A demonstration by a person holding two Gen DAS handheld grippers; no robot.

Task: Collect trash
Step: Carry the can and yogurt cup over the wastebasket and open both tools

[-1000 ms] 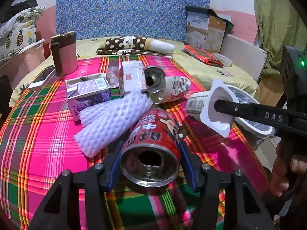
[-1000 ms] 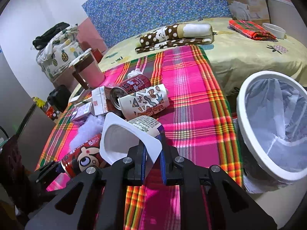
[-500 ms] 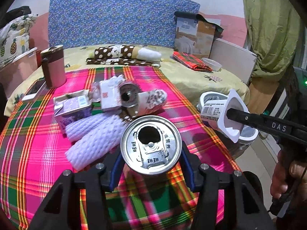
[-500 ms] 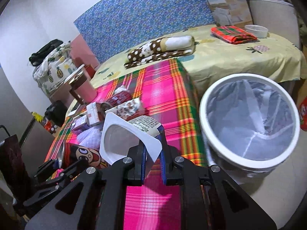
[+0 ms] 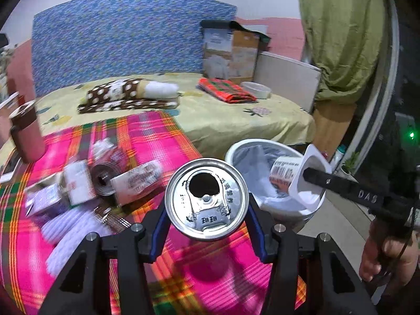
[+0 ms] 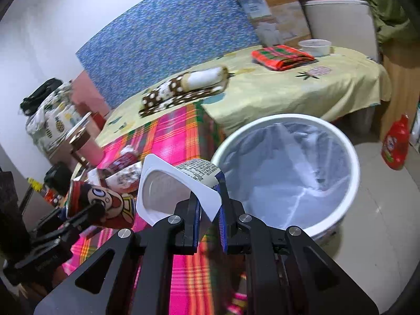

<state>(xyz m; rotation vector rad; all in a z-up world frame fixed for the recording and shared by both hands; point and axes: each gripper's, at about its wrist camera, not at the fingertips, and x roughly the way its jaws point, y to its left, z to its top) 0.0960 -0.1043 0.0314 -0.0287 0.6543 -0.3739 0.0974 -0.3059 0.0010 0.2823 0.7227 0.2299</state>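
Note:
My left gripper is shut on a red drink can, held in the air above the pink plaid cloth with its opened silver top facing the camera. The right wrist view shows the same can at the lower left. My right gripper is shut on the rim of a white yogurt cup. A white bin with a clear liner stands on the floor beside the bed. In the left wrist view the yogurt cup hangs over the bin's rim.
Several pieces of trash lie on the plaid cloth: cartons, a lying can, a paper cup and white foam netting. A pink tumbler stands at the left. A red bottle is on the floor.
Both grippers have moved right toward the bin with their loads. The can came up off the cloth and tipped its top toward the camera. The yogurt cup now hangs over the bin.

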